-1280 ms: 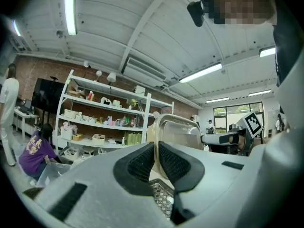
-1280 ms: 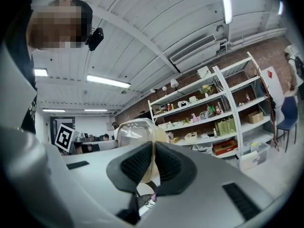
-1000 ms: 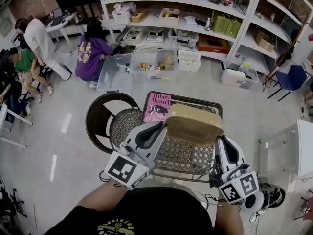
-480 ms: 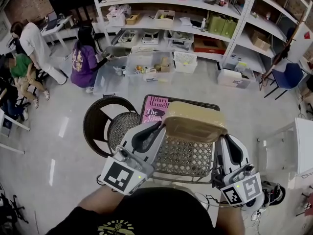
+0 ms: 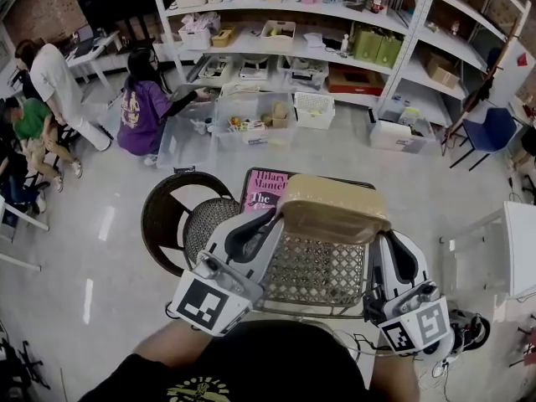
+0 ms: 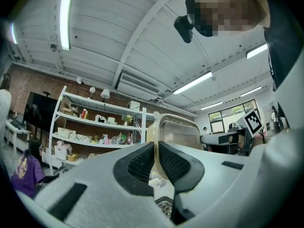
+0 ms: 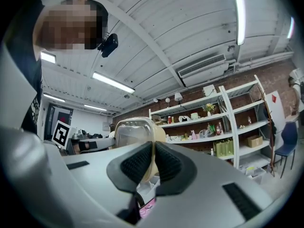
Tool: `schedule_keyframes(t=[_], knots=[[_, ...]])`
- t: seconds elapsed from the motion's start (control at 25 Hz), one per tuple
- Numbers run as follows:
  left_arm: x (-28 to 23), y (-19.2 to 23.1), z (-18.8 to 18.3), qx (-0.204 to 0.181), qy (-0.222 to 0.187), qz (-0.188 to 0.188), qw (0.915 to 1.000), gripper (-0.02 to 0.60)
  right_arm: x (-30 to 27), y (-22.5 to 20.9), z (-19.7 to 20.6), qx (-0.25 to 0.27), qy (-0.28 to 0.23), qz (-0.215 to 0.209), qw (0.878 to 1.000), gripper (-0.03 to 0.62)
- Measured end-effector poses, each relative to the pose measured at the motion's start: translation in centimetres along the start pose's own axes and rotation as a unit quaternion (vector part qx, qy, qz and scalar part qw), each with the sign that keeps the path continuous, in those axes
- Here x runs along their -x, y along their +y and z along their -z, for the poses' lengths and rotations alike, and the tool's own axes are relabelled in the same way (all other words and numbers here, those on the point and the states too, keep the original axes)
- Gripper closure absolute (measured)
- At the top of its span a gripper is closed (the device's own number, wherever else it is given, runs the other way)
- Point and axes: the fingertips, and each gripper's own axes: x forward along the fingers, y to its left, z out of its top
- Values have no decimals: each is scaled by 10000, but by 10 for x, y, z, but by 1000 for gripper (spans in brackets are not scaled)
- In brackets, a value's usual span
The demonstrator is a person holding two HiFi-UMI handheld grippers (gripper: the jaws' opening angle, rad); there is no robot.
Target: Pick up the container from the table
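Note:
A clear plastic container (image 5: 333, 209) with a tan lid hangs above the woven table (image 5: 314, 268), held from both sides. My left gripper (image 5: 274, 222) is shut on its left rim, and my right gripper (image 5: 378, 238) is shut on its right rim. In the left gripper view the container (image 6: 178, 132) stands on edge, its thin rim pinched between the black pads of the left gripper (image 6: 156, 156). The right gripper view shows the same for the container (image 7: 135, 129) and the right gripper (image 7: 153, 161). The container looks empty.
A pink book (image 5: 266, 189) lies at the table's far edge, partly hidden by the container. A round dark wicker chair (image 5: 172, 212) stands left of the table. Shelves (image 5: 335, 23) with bins line the back, people (image 5: 134, 99) work at the left, and a blue chair (image 5: 490, 132) is far right.
Both grippers have lifted the container a little toward the head camera, and it now hides more of the pink book. The grip on both rims is unchanged.

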Motion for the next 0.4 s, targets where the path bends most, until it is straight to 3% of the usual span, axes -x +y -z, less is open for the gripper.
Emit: schedule_keyframes(t=[0.4], knots=[[-4, -1, -7, 43, -29, 88, 9999, 551, 1, -2, -8, 18, 28, 32, 10000, 568]])
